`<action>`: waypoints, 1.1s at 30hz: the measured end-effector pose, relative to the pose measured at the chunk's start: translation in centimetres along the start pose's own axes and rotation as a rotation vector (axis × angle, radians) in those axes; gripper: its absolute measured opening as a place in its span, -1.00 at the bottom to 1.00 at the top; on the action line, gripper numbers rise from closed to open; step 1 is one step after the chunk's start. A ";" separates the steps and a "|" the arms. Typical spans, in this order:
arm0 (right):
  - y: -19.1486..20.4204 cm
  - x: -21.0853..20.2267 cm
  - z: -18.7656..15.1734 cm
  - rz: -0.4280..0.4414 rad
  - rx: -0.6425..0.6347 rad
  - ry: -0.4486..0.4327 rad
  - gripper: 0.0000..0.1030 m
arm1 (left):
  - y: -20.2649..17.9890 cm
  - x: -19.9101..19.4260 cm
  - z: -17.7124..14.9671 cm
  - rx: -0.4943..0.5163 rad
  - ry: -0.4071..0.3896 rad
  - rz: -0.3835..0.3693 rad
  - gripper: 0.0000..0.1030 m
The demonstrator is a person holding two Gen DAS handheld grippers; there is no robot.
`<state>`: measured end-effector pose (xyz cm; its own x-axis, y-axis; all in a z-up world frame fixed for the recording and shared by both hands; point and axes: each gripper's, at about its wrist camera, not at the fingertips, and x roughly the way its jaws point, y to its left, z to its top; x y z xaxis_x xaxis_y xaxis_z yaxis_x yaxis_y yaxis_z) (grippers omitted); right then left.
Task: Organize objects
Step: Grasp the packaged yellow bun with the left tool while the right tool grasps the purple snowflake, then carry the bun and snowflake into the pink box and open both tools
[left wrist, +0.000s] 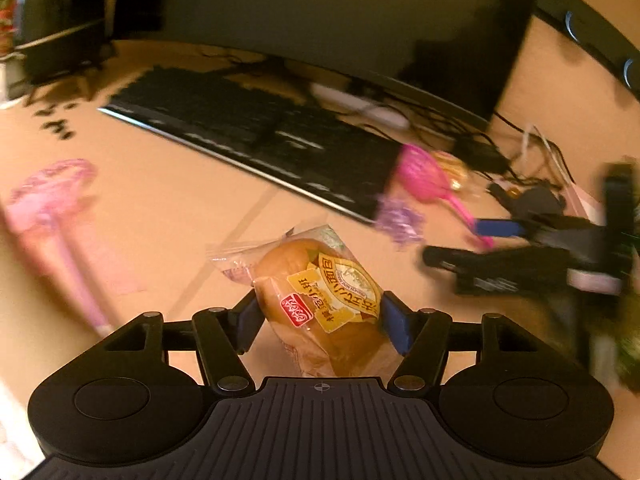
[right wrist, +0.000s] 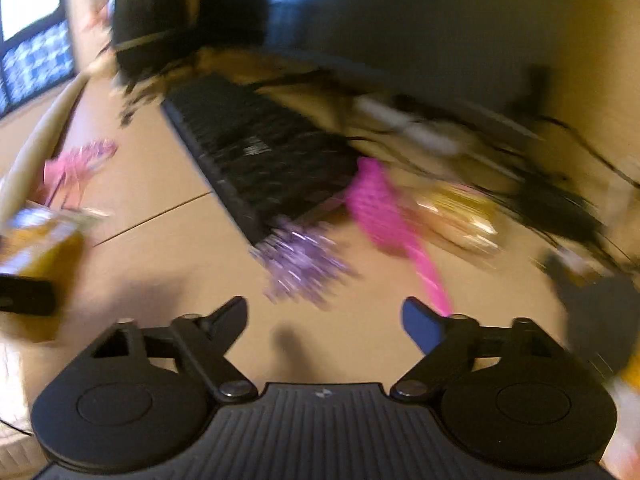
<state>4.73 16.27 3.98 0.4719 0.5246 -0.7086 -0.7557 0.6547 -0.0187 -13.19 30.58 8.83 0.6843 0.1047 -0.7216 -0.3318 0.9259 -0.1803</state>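
Wrapped bread bun [left wrist: 320, 300] is pinched between the left gripper [left wrist: 320, 316] jaws, up off the tan surface [left wrist: 160, 208]. Right gripper [right wrist: 324, 320] jaws are spread with nothing between them, just short of the purple tinsel bit [right wrist: 300, 264], pink brush [right wrist: 384, 216] and black keyboard [right wrist: 256, 152]

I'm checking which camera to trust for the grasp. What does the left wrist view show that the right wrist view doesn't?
Only the left wrist view shows the left gripper shut on the wrapped bun.

Only the right wrist view shows the right gripper open, with nothing between its fingers.

Both show the black keyboard, the pink brush and the purple tinsel piece on the desk.
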 end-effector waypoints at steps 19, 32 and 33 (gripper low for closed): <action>-4.8 -19.1 -9.7 -0.386 0.178 0.036 0.19 | -13.0 0.1 0.1 0.430 0.080 -0.522 0.31; -12.5 -31.3 -21.4 -0.626 0.508 -0.033 0.19 | -41.6 10.4 7.0 0.587 -0.064 -0.565 0.33; -12.9 -31.6 -21.7 -0.634 0.514 -0.041 0.19 | -42.4 11.5 7.0 0.542 -0.035 -0.570 0.31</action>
<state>-10.31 -20.53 11.30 0.7636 -0.0168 -0.6455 -0.0415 0.9963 -0.0750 13.33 -4.97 12.84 0.6770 -0.4362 -0.5928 0.4330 0.8873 -0.1584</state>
